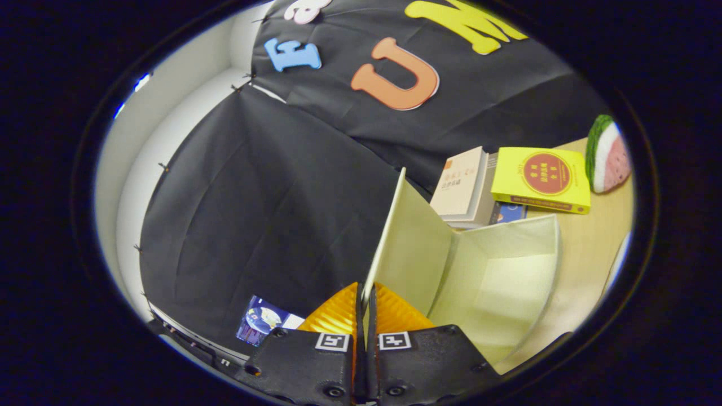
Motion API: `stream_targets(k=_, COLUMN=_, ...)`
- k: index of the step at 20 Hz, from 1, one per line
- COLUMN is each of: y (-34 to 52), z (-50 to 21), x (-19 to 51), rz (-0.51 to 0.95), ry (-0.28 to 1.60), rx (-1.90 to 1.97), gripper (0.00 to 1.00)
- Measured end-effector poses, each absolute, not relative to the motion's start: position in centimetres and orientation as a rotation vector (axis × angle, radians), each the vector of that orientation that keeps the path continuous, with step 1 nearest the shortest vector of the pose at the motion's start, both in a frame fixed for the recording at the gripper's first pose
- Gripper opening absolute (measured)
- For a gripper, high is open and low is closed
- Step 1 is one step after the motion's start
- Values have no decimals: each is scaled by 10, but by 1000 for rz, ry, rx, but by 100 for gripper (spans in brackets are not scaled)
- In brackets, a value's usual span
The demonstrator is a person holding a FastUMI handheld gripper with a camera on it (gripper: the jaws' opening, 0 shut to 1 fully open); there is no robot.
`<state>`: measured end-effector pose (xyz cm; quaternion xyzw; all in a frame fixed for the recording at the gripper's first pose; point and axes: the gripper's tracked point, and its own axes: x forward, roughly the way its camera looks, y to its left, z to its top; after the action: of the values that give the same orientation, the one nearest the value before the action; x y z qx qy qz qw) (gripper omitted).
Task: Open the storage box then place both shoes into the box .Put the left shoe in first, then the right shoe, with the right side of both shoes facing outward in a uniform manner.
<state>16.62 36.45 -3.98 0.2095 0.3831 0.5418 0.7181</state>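
The gripper [364,316] pinches the raised cream fabric lid [414,242] of the cream fabric storage box [507,270] between nearly closed orange fingers [333,316]. The opening step looks underway; next, swing the lid fully back. Beyond, books [538,180] lie along the bench's [592,248] far edge.

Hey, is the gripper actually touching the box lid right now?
Touching. The gripper view shows both orange fingers of the gripper pinching the lid edge.

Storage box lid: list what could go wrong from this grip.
The gripper is shut on the thin edge of the lid, which stands raised over the open storage box. Such a narrow pinch might slip, dropping the lid shut. Pulling further could drag or tip the light box toward the stacked books just behind it.
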Motion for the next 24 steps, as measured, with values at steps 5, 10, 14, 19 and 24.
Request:
stream_targets(k=5, y=433, z=-49, x=144, rz=1183, ry=847, rx=340, gripper=9)
stream_targets(k=10, y=480, z=-62, x=136, rz=1160, ry=726, rx=118, gripper=49)
stream_targets(k=14, y=488, z=-47, x=117, rz=1108, ry=579, rx=17, gripper=90)
stream_targets(k=19, y=459, z=-28, x=112, rz=968, ry=443, rx=-21, gripper=96)
stream_targets(k=24, y=385, z=-6, x=113, rz=790, ry=332, rx=-37, gripper=96)
